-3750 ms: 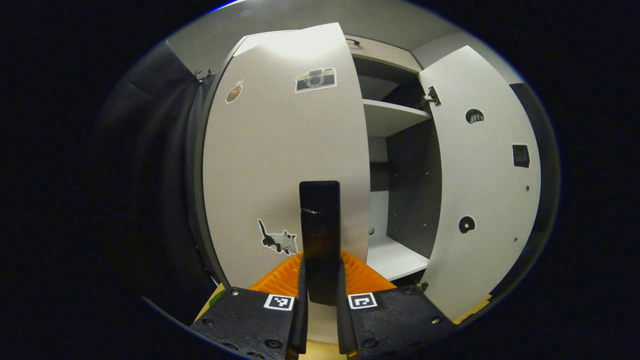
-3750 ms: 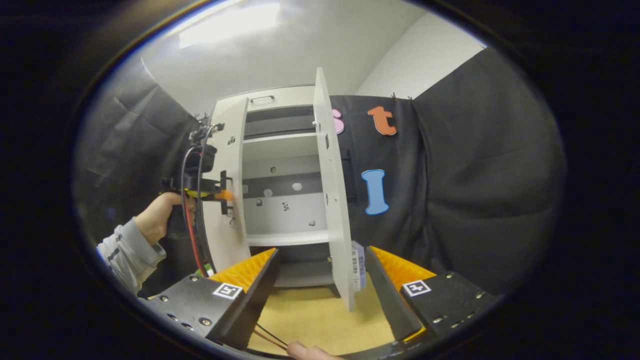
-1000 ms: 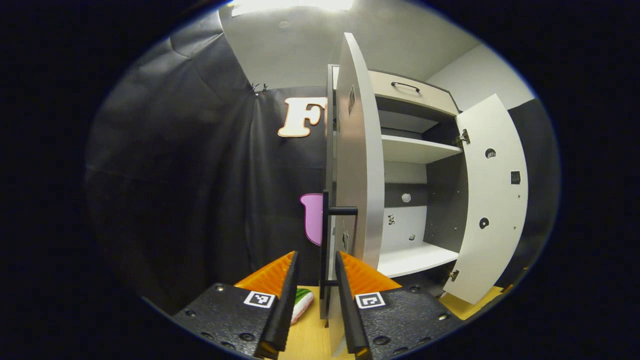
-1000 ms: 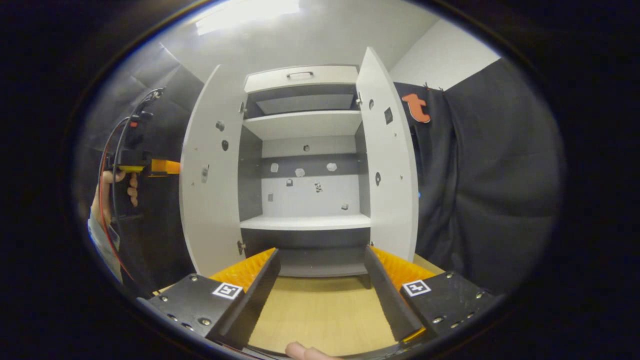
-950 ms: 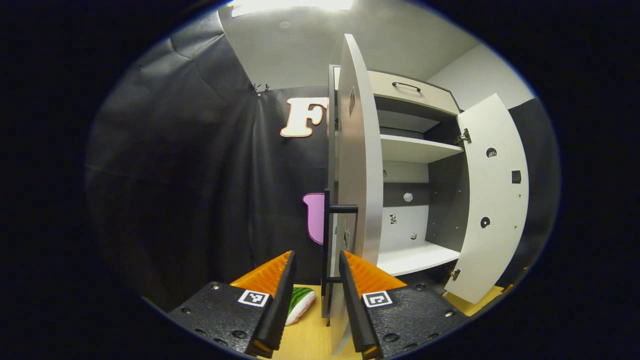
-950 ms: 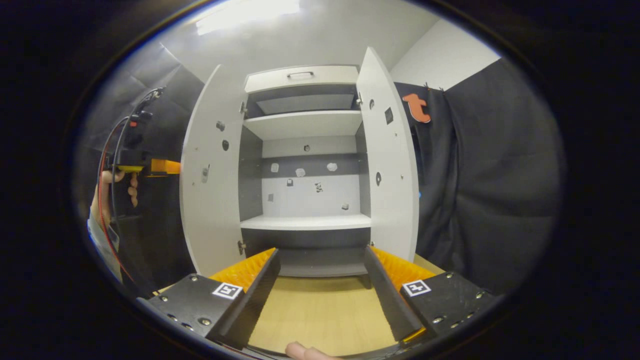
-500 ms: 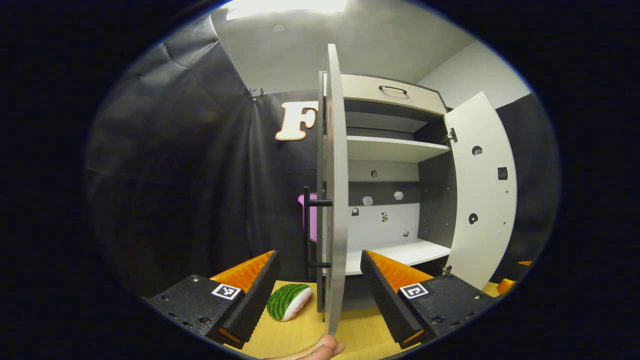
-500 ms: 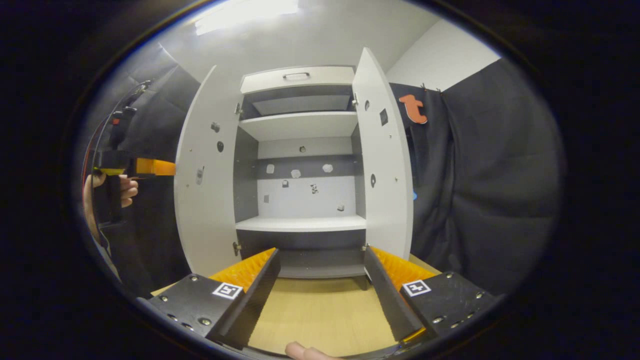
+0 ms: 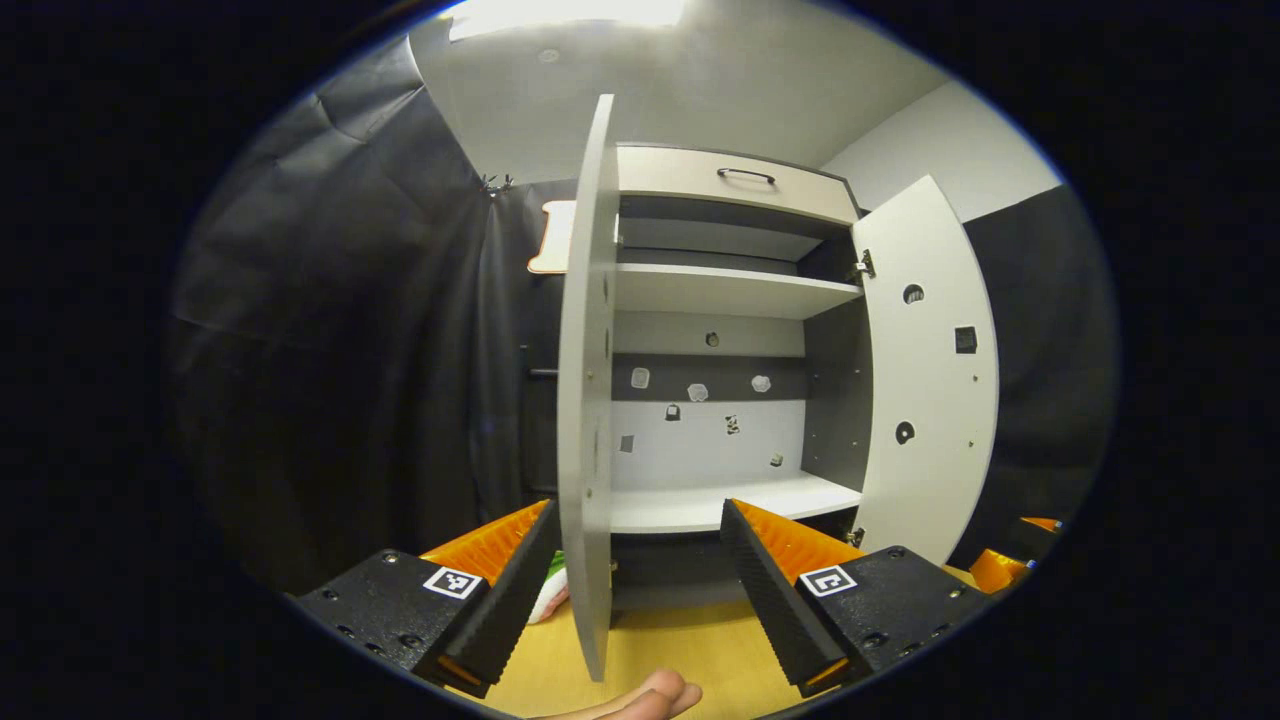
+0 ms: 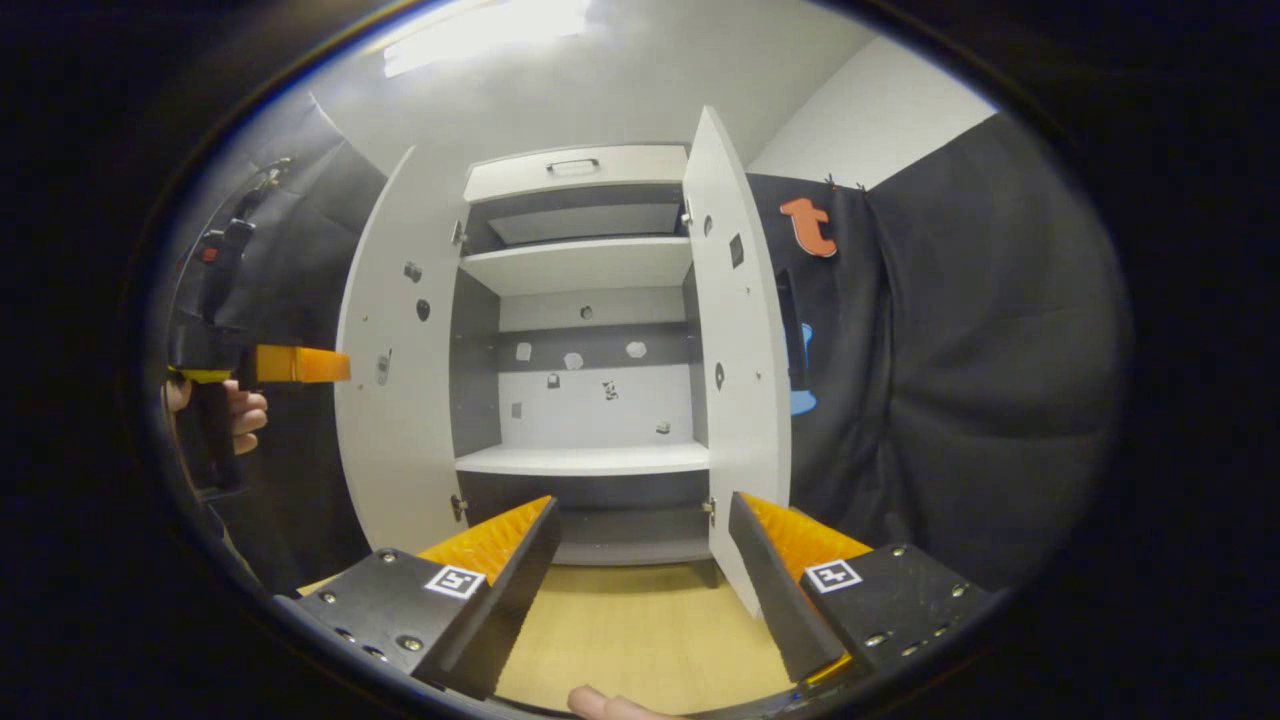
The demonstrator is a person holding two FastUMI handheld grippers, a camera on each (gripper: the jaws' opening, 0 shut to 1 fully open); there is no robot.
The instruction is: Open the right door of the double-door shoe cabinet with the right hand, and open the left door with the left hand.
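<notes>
White-painted board now stands swung out on both sides: the left door [image 9: 585, 400] of the shoe cabinet [image 9: 735, 185] has come fully open since a moment ago, and the left hand-held gripper [image 9: 635, 585], which a second earlier straddled the door's black handle, has let go and backed off with fingers spread wide. The right door [image 10: 740, 350] stands open too, the right hand-held gripper [image 10: 640, 580] released and empty. Both openings look done; only withdrawal seems left.
</notes>
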